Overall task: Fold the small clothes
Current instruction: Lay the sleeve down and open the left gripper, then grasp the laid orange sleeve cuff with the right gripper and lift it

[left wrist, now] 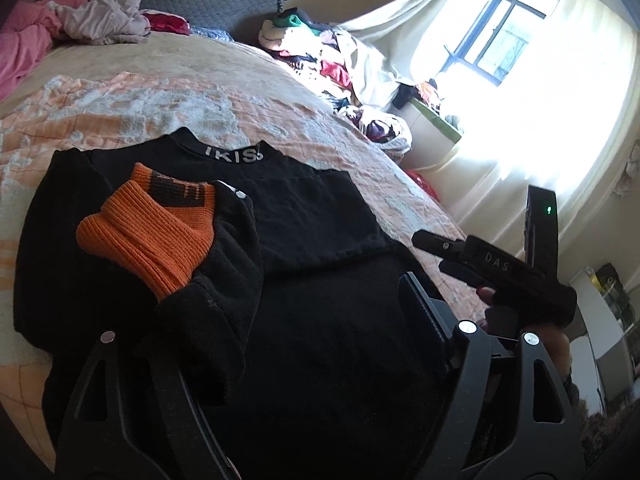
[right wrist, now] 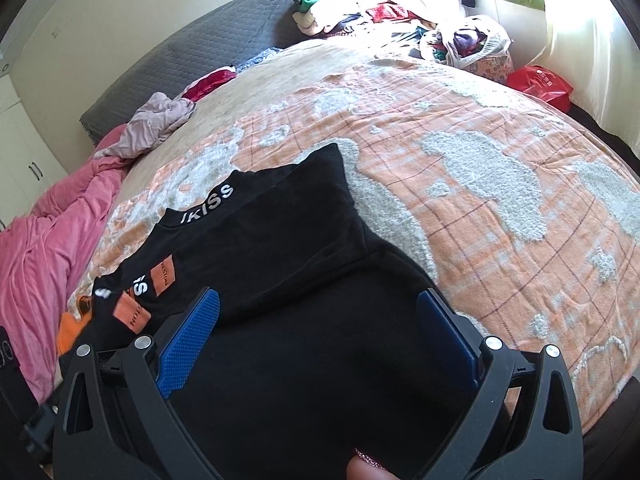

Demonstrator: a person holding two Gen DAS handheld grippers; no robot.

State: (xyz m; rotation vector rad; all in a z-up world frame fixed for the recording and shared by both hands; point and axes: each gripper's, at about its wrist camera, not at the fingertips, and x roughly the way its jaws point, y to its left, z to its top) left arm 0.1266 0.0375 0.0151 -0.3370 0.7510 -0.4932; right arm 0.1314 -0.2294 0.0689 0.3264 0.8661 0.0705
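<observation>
**Black top on bed, both grippers released**

Top [right wrist: 272,264] lay flat on blanket [right wrist: 460,184], orange cuff [left wrist: 160,240] folded across chest. Left gripper [left wrist: 280,360] spread wide over it, gripping nothing. Right gripper [right wrist: 324,340] also apart above hem, pads [right wrist: 188,344] clear of fabric.

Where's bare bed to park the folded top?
Free: orange-and-white quilt right of the black IKISS sweatshirt, up to the red plastic bag, and the beige stretch beyond its collar. Crowded: mixed clothes heap at the window side, pink blanket and crumpled mauve garment on the left.
</observation>
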